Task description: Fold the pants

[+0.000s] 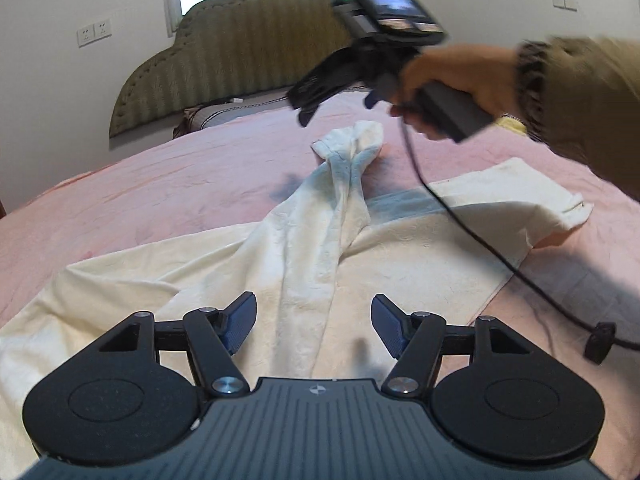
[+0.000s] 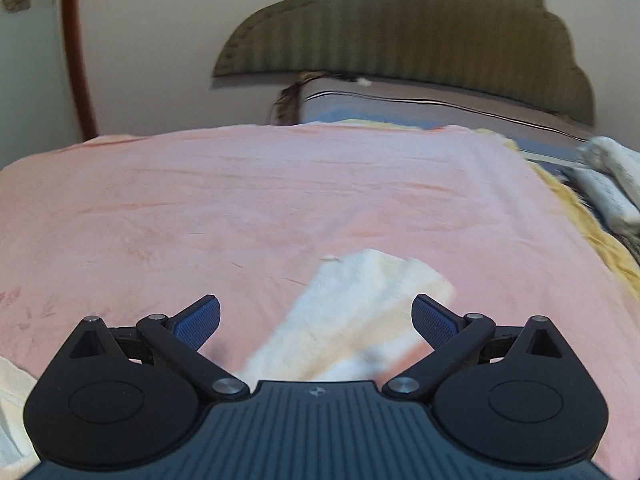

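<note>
Both tongs, left (image 1: 313, 322) and right (image 2: 316, 322), gape empty above the cream pants (image 1: 312, 240) on the pink bedsheet (image 1: 160, 184).

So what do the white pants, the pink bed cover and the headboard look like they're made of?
White pants: soft woven or knit cloth, matte, with a faint crinkled or embossed texture; exact fibre unclear.
Pink bed cover: thin matte fabric, likely cotton-like sheet, with fine wrinkles.
Headboard: padded upholstery, olive, with vertical ribs and a stitched edge; looks like fabric, though faux leather can't be ruled out.
</note>
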